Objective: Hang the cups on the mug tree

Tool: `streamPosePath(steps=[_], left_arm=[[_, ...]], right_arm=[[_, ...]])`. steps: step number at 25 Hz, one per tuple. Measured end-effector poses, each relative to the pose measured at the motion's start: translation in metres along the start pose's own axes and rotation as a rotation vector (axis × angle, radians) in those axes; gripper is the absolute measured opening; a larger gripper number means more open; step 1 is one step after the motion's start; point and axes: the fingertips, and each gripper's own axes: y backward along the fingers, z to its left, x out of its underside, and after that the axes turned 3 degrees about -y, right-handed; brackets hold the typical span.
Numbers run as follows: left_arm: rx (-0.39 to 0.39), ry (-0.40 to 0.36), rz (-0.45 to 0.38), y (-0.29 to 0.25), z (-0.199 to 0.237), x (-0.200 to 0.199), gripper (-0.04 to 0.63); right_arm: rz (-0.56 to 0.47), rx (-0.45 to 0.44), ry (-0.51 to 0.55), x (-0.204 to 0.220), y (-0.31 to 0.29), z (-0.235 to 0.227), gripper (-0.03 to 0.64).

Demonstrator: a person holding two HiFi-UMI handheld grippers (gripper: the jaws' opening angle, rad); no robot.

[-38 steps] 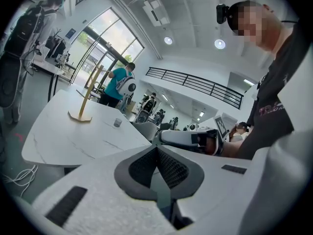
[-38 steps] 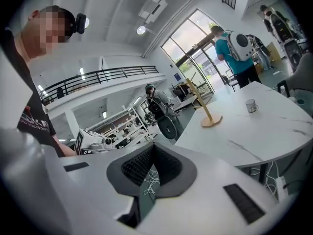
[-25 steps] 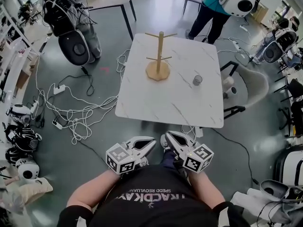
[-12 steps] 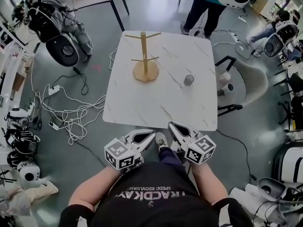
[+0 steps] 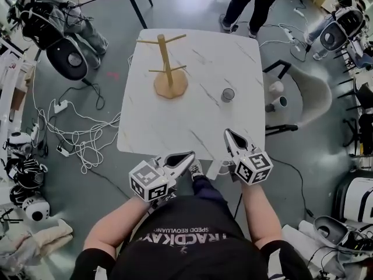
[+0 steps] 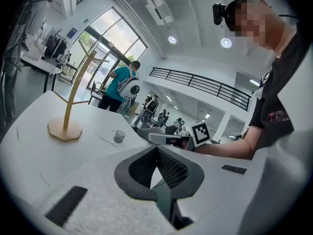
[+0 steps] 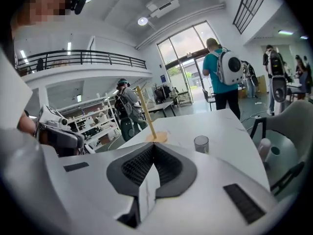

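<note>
Cup (image 5: 228, 94) stands on the white table (image 5: 192, 127), at about 3 o'clock from the wooden mug tree (image 5: 168, 69) and well apart from it. Left gripper (image 5: 190, 156) and right gripper (image 5: 227, 132) sit at the table's 6 o'clock edge. Both are pinched closed, jaw tips touching.

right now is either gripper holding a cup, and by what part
Nothing is held. The left gripper and right gripper are both shut and empty; the cup stands alone on the table.
</note>
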Motion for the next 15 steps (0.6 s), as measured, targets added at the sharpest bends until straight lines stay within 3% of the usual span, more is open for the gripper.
streamPosePath(steps=[6,15], left_arm=[[-0.004,0.034,0.001,-0.022,0.01,-0.001,-0.003],[-0.027,0.086,0.033,-0.035,0.021,0.012,-0.003]], right_arm=[[0.021,0.092,0.012,0.0,-0.022,-0.061,0.012],[0.138,0.162,0.089,0.02,-0.058,-0.124,0.02]])
